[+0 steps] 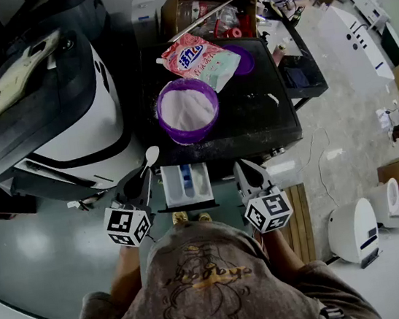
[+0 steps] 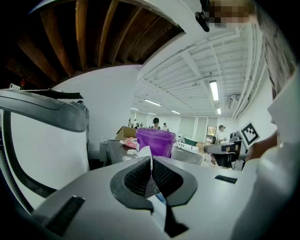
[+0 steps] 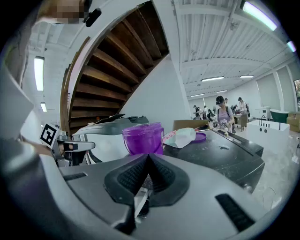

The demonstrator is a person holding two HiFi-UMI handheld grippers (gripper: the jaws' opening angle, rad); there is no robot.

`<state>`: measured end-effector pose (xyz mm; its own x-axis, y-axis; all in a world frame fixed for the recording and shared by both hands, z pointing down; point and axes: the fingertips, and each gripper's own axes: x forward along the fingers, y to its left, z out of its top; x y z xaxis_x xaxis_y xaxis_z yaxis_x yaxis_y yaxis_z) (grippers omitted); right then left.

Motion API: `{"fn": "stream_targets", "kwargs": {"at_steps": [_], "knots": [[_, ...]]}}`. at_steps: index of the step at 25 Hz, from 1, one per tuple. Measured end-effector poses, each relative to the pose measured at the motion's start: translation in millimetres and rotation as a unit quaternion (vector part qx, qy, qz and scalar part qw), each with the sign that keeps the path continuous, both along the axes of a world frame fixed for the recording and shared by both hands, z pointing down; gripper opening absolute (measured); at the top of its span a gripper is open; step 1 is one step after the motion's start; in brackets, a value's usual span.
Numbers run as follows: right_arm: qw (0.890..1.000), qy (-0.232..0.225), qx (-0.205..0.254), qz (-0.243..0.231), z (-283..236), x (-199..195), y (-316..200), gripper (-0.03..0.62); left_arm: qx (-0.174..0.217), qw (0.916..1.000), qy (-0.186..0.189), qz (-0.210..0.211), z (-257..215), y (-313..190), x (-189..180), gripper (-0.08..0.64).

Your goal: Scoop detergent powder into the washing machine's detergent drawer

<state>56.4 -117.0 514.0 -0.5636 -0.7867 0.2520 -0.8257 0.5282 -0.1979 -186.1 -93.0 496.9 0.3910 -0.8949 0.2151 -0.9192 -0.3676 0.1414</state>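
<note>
1. Left gripper [image 1: 143, 189]: jaws clamped on the handle of a white spoon [image 1: 151, 157]. The bowl points toward the purple tub [image 1: 187, 109] and stops short of its near side. It looks empty, probably poised to dip.
2. Right gripper [image 1: 243, 169]: jaws pressed together on nothing. It hovers on the tub's near side, off to the right, and is likely the spare hand for now.
3. Detergent drawer [image 1: 186, 185]: pulled out just nearer the person than the tub, between both grippers, so the carry is short. Cannot tell whether there is powder inside.
4. The tub is uncovered and filled with white powder. Its lid [image 1: 244, 60] and the detergent bag [image 1: 200, 58] lie just beyond it, out of the way.
5. The black top [image 1: 260, 121] under the tub is dusted with white specks. A white machine [image 1: 70, 129] stands left of the tub.
6. The room is an open workshop with a pale floor. People are at benches far beyond the tub.
</note>
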Motion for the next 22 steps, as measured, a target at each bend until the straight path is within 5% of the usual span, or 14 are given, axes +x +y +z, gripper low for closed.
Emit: {"fn": "stream_targets", "kwargs": {"at_steps": [22], "knots": [[1.000,-0.007,-0.002,-0.016,0.7,-6.7,-3.8,-0.003,-0.011,0.9999,-0.004,0.000,5.3,-0.5,6.7,0.025]]}}
